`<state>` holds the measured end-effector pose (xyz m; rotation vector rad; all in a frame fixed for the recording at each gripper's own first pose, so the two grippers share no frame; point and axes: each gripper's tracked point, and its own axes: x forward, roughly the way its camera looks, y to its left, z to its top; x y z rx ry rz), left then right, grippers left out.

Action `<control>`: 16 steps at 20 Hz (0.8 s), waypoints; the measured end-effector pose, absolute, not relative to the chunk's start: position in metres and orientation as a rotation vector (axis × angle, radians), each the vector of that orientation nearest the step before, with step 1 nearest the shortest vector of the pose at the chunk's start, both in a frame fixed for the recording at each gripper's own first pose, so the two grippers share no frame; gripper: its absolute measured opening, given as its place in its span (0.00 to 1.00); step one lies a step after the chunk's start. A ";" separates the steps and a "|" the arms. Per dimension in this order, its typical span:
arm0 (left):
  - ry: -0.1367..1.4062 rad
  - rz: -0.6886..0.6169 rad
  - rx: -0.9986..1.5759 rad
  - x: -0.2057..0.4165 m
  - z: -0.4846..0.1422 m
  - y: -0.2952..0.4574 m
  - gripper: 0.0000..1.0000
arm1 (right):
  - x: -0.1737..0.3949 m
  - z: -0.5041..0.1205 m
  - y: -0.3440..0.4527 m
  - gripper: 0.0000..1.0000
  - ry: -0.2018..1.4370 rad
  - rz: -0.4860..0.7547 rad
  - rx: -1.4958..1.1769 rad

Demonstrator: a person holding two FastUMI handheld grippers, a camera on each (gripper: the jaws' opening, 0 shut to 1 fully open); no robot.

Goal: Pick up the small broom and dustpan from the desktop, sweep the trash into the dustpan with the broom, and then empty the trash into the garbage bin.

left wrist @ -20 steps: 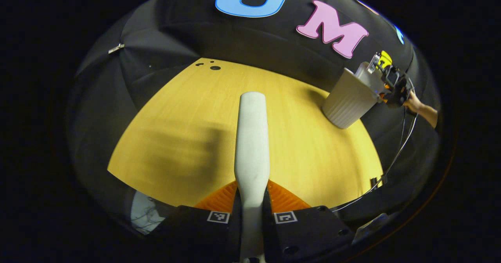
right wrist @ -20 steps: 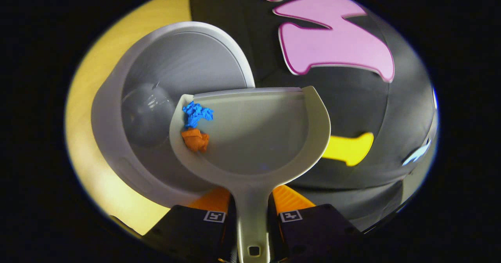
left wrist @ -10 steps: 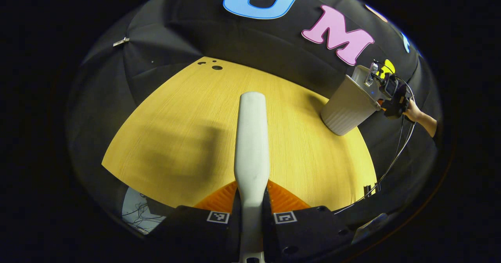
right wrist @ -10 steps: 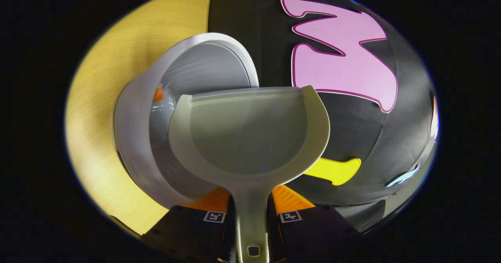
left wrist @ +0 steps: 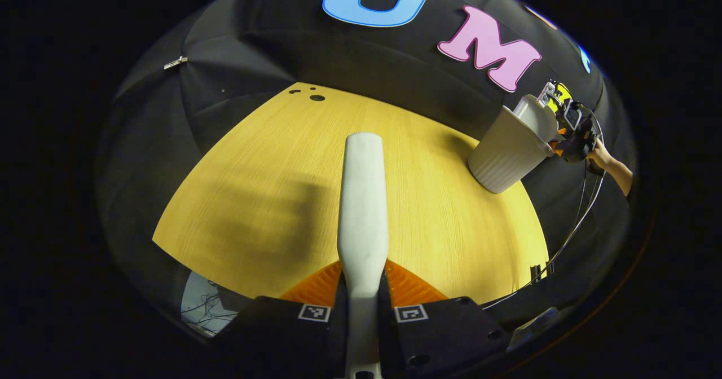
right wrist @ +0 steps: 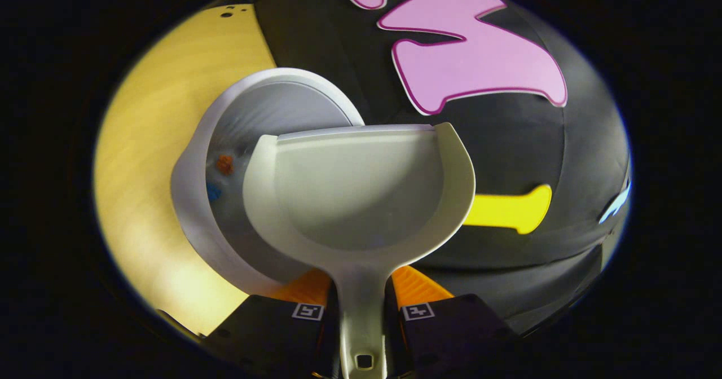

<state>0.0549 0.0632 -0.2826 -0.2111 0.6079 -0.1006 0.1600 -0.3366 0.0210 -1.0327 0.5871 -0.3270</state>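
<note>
A staged recording booth rather than a lived-in room. Black cloth [left wrist: 141, 142] is hanging as the wall on every side, draping in folds around a bare, light wooden desktop [left wrist: 271, 187]. A metal clip [left wrist: 175, 62] is pinning the cloth at one seam. Loose cables [left wrist: 569, 232] are trailing past the desktop's edge. A white ribbed garbage bin [left wrist: 505, 153] is standing on the desktop.

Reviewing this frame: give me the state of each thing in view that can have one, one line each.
dustpan: empty, held over the bin's mouth.
garbage bin: upright on the desktop, open, holding scraps.
orange scrap: inside the bin.
blue scrap: inside the bin.
broom: handle clamped, held above the desktop.
left gripper: shut on the broom handle.
right gripper: shut on the dustpan handle.
desktop: no trash visible.
</note>
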 end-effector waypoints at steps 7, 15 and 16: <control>0.591 -0.135 -0.142 0.068 -0.264 0.060 0.27 | 0.138 0.040 -0.342 0.36 0.570 -0.348 -0.659; 0.585 -0.136 -0.056 0.072 -0.257 0.067 0.27 | 0.126 0.037 -0.341 0.35 0.435 -0.393 -0.096; 0.590 -0.144 -0.051 0.070 -0.257 0.067 0.27 | 0.127 0.034 -0.338 0.35 0.415 -0.390 -0.060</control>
